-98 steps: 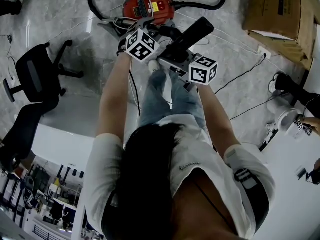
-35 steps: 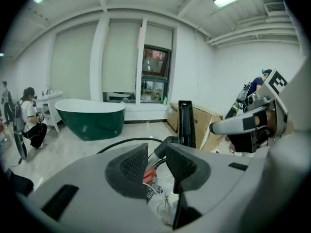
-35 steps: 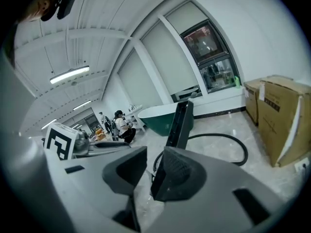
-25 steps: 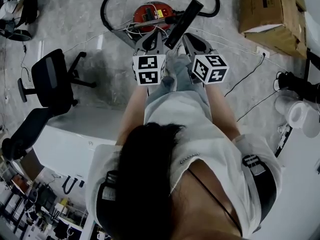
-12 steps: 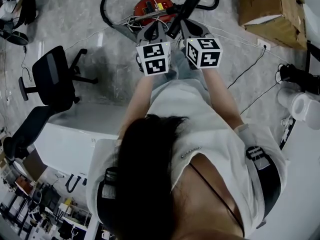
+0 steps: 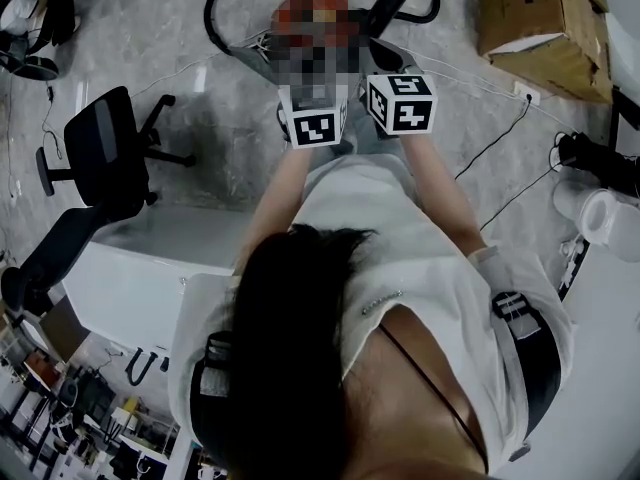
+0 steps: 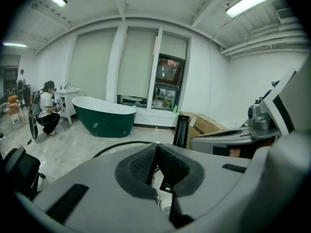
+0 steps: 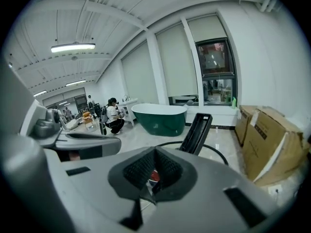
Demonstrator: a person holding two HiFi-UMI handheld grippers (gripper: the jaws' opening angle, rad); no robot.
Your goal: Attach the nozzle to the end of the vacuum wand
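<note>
Pads (image 8: pixel 138 170) of the right gripper (image 8: pixel 154 150) meet at their tips, so that claw is closed, and I can make out nothing pinched where they touch. A slit below the meeting point shows a bit of the red vacuum body (image 8: pixel 153 176). The left gripper (image 7: pixel 156 145) is closed the same way, its ribbed pads (image 7: pixel 143 167) touching at the top.

The black nozzle (image 8: pixel 196 132) is the thing to steer by. It rises tilted just beyond the right gripper's tips and a little to their right. Its lower end is hidden behind the jaw, so what it sits on cannot be told. From the left gripper it also stands just past and right of the tips.

From the head view both marker cubes, left (image 6: pixel 318 118) and right (image 6: pixel 400 103), sit side by side on the near side of the nozzle. A black hose (image 8: pixel 219 155) loops on the floor around the nozzle's base. Cardboard boxes (image 8: pixel 269 140) lie to the nozzle's right. A green bathtub (image 8: pixel 159 116) stands behind the nozzle and left of it. A crouching person (image 8: pixel 115 115) is farther left of the nozzle. An office chair (image 6: pixel 100 153) stands well apart on the nozzle's left.
</note>
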